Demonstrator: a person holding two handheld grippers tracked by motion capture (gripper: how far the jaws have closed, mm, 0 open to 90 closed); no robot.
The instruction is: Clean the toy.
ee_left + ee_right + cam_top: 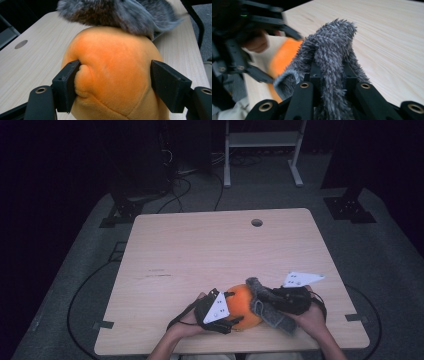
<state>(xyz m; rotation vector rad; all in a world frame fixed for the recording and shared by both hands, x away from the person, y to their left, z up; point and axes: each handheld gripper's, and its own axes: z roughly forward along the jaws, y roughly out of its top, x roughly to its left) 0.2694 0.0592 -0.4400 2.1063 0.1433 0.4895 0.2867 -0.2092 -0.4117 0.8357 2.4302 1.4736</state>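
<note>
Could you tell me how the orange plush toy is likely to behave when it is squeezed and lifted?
Probably soft: the orange plush toy dents where the left gripper presses it. Likely light for its size, being stuffed fabric. Its rounded body might roll if pushed.

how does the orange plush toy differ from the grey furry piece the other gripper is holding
The orange plush toy is round, bulky and short-napped; the grey furry piece is thin, floppy and shaggy. The toy rests on the table, wide between the left gripper jaws; the grey piece is pinched in the right gripper and draped over the toy. Both are soft fabric.
</note>
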